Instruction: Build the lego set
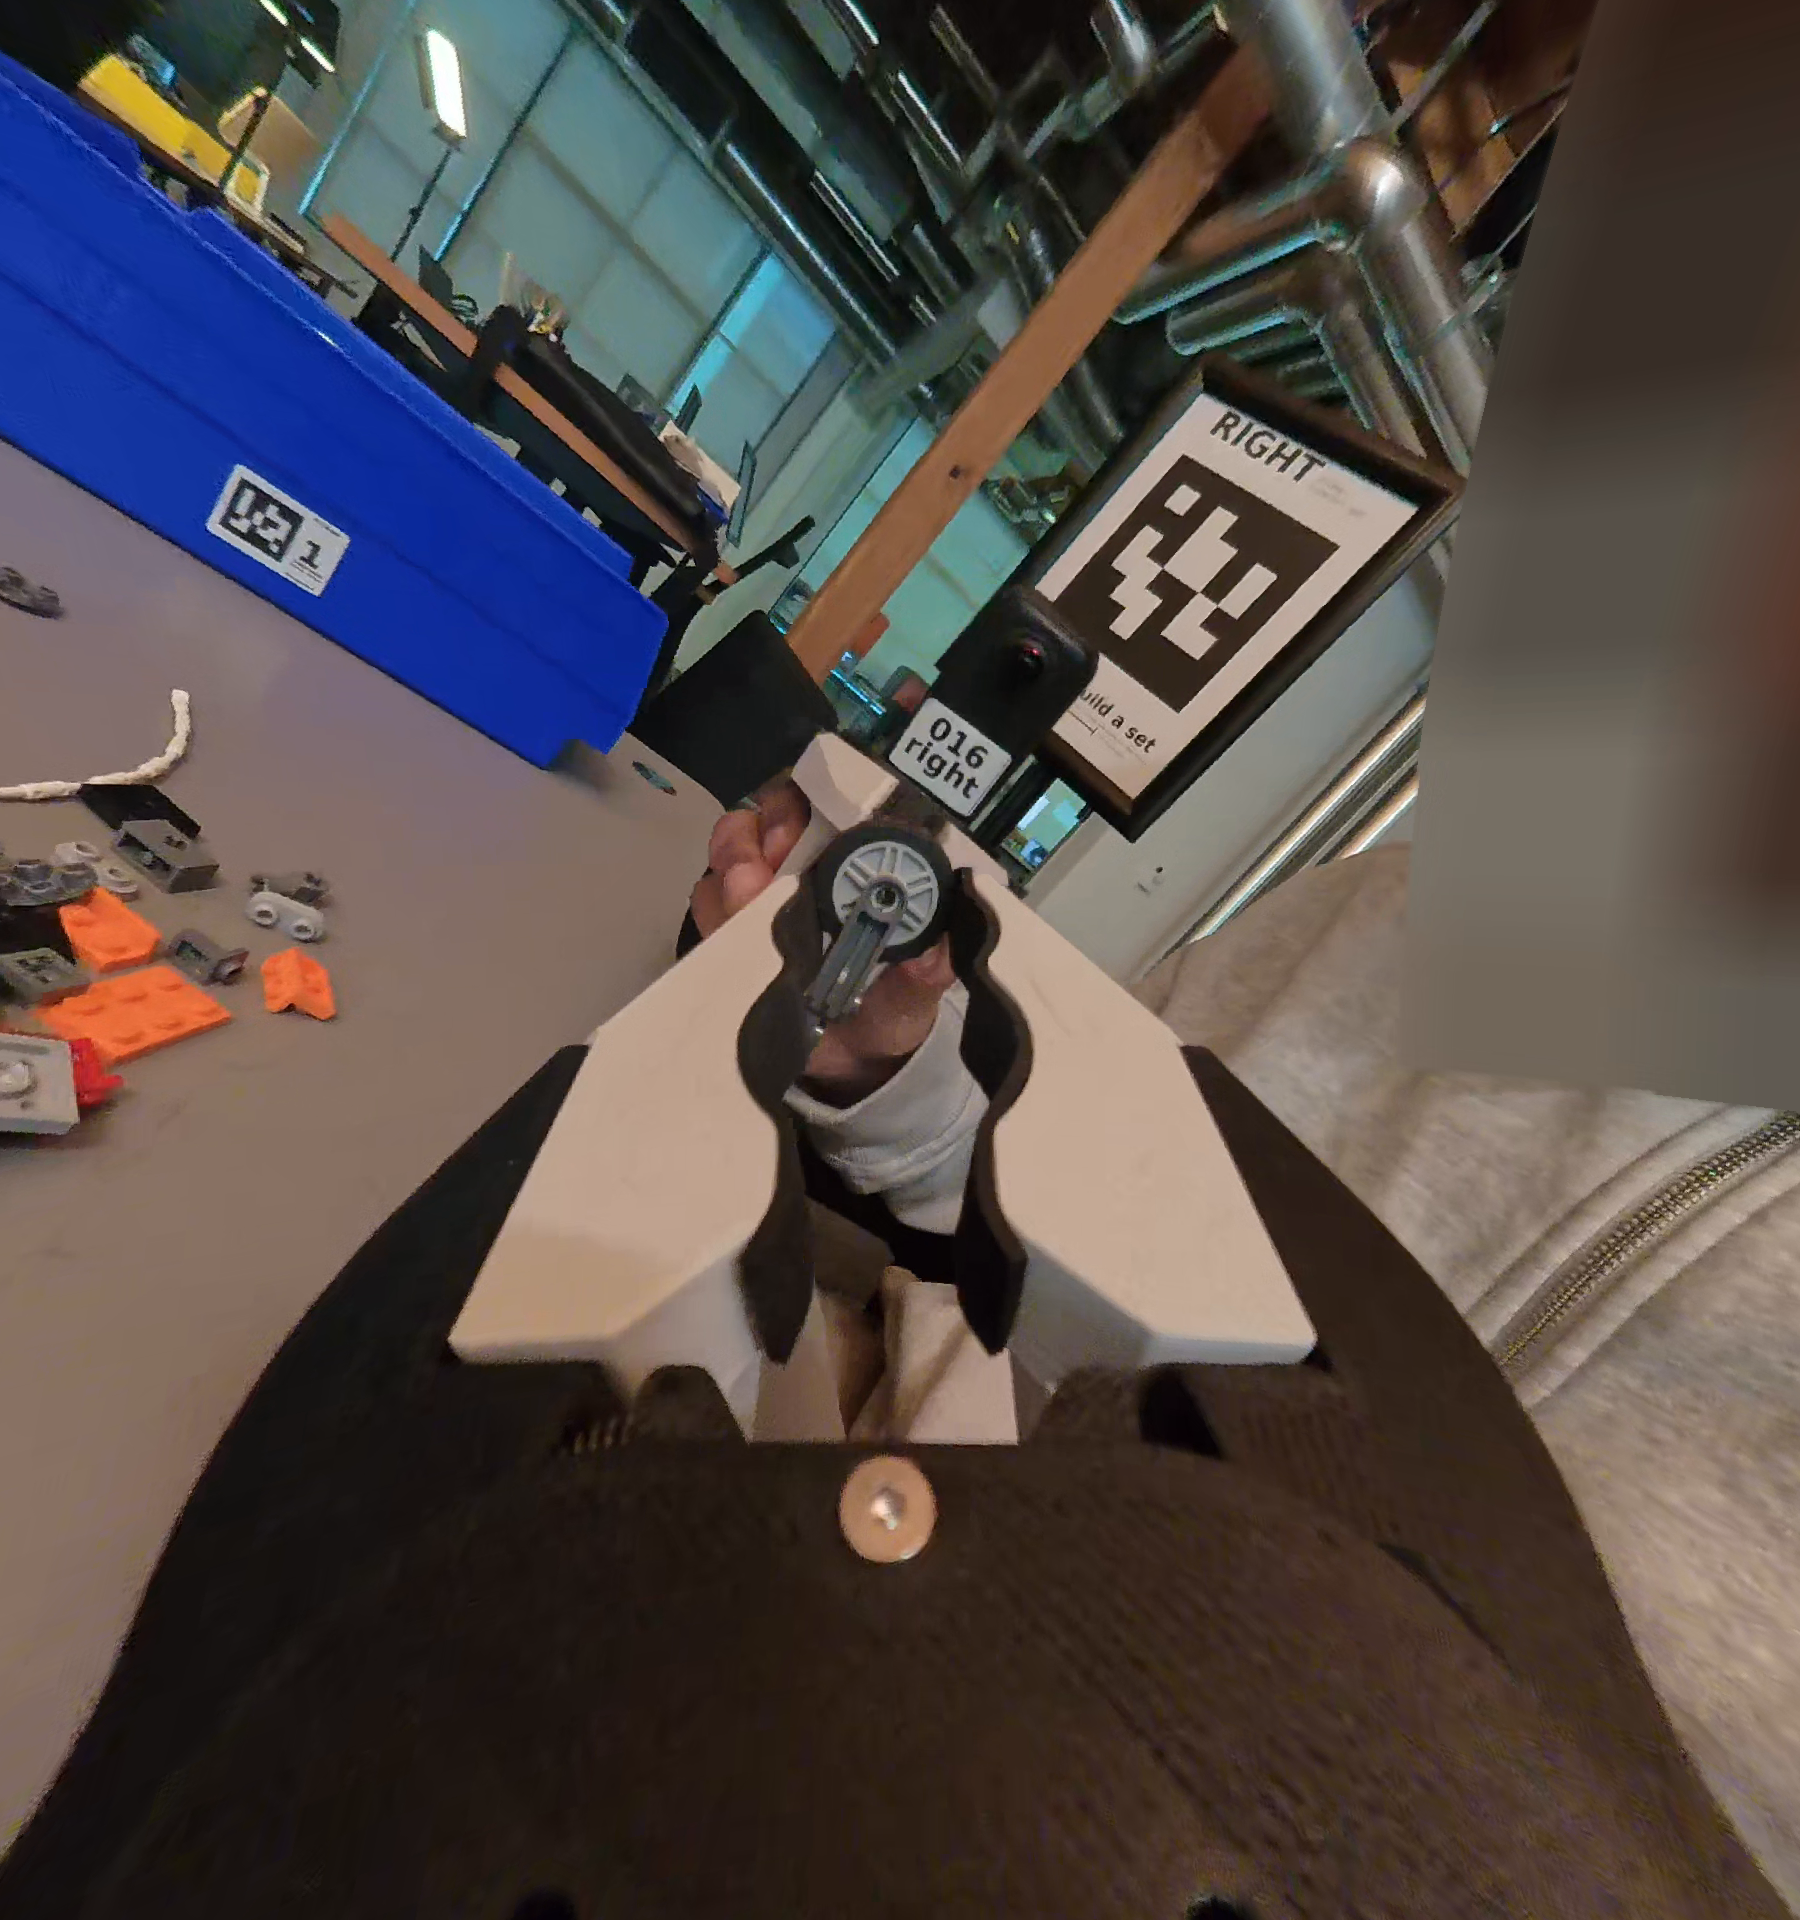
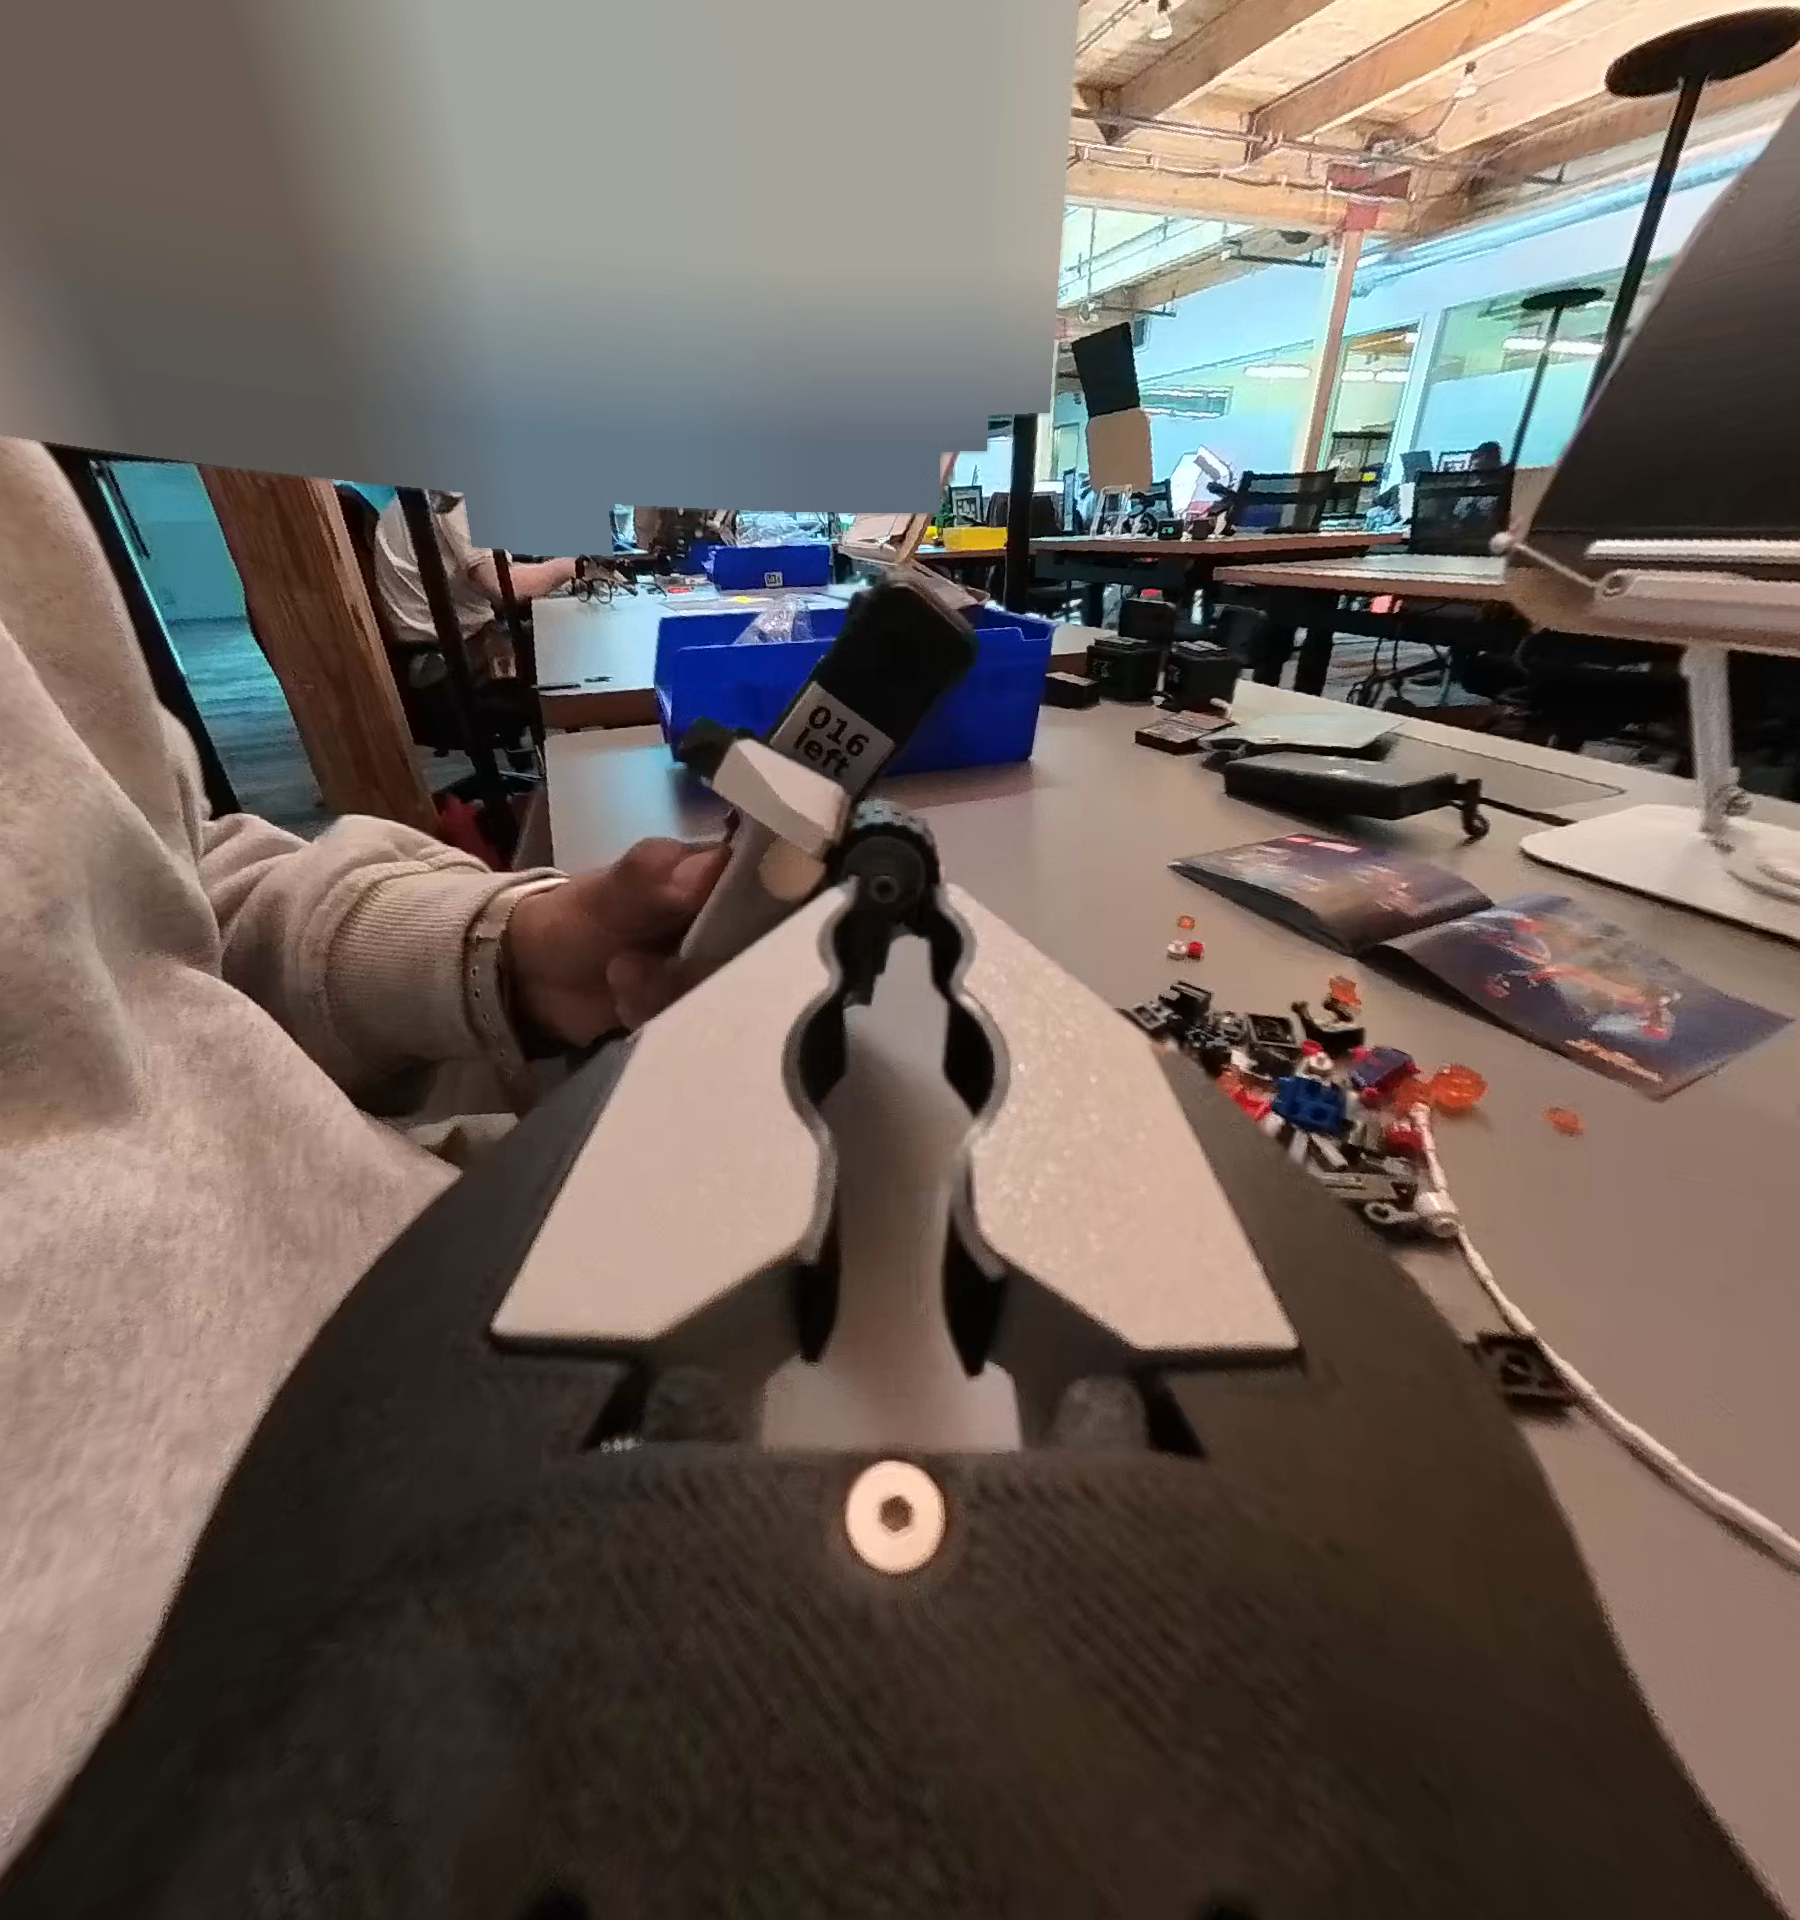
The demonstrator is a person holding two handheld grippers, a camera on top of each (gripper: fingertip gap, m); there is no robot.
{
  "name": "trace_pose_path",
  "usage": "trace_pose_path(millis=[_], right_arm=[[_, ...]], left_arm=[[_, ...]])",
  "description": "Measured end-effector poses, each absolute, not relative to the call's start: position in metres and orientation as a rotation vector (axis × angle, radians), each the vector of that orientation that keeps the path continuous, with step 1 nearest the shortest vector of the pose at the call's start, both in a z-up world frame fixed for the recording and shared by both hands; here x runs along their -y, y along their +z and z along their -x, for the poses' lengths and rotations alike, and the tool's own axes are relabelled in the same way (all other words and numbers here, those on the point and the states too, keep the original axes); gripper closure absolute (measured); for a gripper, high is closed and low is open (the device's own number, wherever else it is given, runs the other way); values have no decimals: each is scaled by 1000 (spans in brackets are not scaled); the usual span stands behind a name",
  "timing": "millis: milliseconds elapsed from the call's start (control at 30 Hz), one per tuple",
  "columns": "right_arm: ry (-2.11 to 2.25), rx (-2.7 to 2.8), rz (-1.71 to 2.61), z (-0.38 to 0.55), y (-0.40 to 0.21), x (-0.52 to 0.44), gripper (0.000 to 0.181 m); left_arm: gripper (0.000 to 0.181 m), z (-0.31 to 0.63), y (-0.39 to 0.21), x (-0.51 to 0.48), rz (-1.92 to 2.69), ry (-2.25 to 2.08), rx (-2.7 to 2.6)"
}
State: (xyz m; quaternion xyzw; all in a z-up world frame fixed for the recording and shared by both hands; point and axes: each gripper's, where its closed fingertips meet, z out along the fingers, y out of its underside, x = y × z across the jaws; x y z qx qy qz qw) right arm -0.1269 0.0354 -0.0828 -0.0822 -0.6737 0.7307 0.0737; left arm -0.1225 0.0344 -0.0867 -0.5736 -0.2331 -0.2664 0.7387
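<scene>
A small wheel [image 1: 880,894] with a grey hub and black tyre sits on a grey axle piece [image 1: 846,971]. My left gripper [image 1: 891,899] is shut on it at the fingertips, held up above the grey table [image 1: 408,1091]. My right gripper [image 2: 888,904] meets the same wheel [image 2: 880,836] from the other side. It is shut on the dark part [image 2: 860,951] under the tyre. The left gripper's white fingers [image 2: 771,805] show in the right wrist view, touching the wheel. The right gripper's body [image 1: 1021,665] shows behind the wheel in the left wrist view. A hand [image 2: 605,945] holds the left gripper.
A blue bin [image 1: 252,364] stands at the table's far side; it also shows in the right wrist view [image 2: 979,717]. Loose orange, grey and black bricks [image 1: 127,987] and a white cord [image 1: 148,758] lie on the table. An open booklet [image 2: 1498,956], a white stand base [image 2: 1706,862] and black boxes [image 2: 1332,779] lie to the right. The grippers are tip to tip, or close to it.
</scene>
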Motion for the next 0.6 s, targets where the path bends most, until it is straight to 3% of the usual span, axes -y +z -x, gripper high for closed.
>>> trace_pose_path(millis=[100,600], right_arm=[[2133,2042,180,122,-87,-30,165],[2063,1975,82,119,-87,-29,175]], left_arm=[[157,120,-88,-36,1263,-619,507],[157,116,-89,-40,1267,-695,496]])
